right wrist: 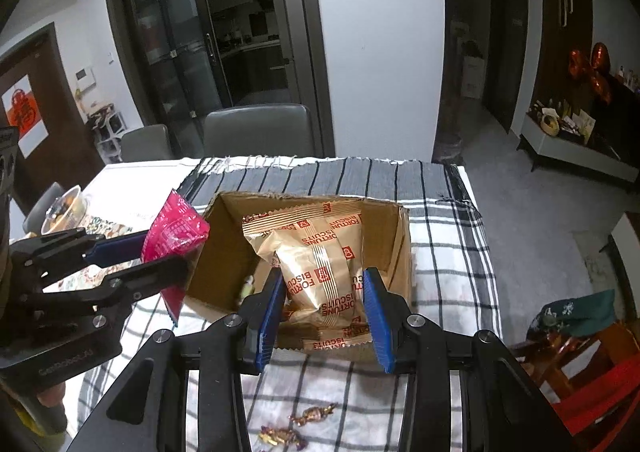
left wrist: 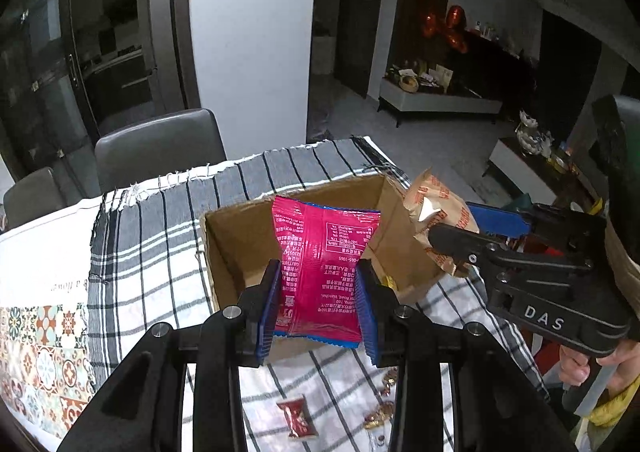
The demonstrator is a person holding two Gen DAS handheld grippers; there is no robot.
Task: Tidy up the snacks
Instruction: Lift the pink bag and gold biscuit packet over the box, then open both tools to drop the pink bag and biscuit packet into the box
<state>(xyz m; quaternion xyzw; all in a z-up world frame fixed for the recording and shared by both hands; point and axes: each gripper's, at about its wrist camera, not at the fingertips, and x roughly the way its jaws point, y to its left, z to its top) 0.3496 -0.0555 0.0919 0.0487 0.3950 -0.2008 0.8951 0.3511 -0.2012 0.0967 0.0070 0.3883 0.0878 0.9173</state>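
Left wrist view: the left gripper (left wrist: 318, 306) sits low in the middle of the frame. Its two blue pads (left wrist: 269, 306) squeeze a pink bag (left wrist: 322, 252) from both sides. The pink bag stands up above the box (left wrist: 236, 240), which is open at the top and sits in the middle of the frame on a striped cloth (left wrist: 160, 236). At the right side, the right gripper (left wrist: 460, 228) pinches a gold bag (left wrist: 434, 212) just past the box's right wall. A hand (left wrist: 592, 364) holds that gripper at the lower right. A small red candy (left wrist: 297, 416) and some gold candies (left wrist: 380, 414) lie on the cloth at the bottom. A gray chair (left wrist: 160, 148) stands behind the table at the upper left.

Right wrist view: the right gripper (right wrist: 324, 312) is low in the middle. Its blue pads (right wrist: 378, 318) press on the gold bag (right wrist: 320, 264), which reads "Fortune Biscuits". The bag hangs over the open box (right wrist: 224, 252). More of these bags seem to lie in the box under it. At the left side, the left gripper (right wrist: 160, 252) clamps the pink bag (right wrist: 176, 236), just beside the box's left wall. Gold candies (right wrist: 314, 414) lie on the cloth (right wrist: 448, 252) at the bottom. A glass bowl (right wrist: 66, 208) sits on the table at the far left.
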